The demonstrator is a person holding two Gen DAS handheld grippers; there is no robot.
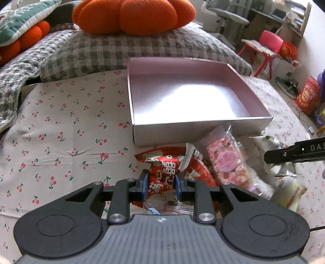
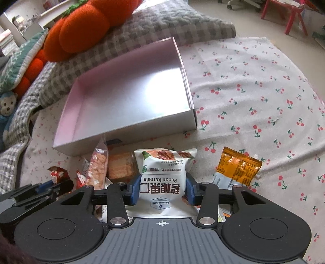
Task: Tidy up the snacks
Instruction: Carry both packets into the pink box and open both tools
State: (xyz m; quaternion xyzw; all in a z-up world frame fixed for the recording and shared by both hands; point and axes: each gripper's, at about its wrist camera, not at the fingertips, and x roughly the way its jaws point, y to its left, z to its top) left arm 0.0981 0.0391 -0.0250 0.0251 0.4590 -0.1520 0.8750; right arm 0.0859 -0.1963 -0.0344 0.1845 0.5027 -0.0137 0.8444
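Note:
An open pink box (image 1: 203, 130) sits empty on the cherry-print cloth; it also shows in the right wrist view (image 2: 126, 134). My left gripper (image 1: 161, 183) is shut on a red snack packet (image 1: 162, 174) in front of the box. My right gripper (image 2: 162, 189) is shut on a white pecan kernels bag (image 2: 164, 178). A pink biscuit pack (image 1: 227, 162) lies right of the red packet and also shows in the right wrist view (image 2: 97, 166). An orange packet (image 2: 237, 168) lies right of the pecan bag. The right gripper's finger (image 1: 294, 152) shows at the left wrist view's right edge.
A checked grey pillow (image 1: 142, 48) and orange plush pumpkins (image 1: 134, 14) lie behind the box. A clear-wrapped cake (image 2: 120, 166) lies next to the pecan bag. A small clear candy (image 1: 160, 209) lies under my left gripper. A red chair (image 1: 266, 48) stands far right.

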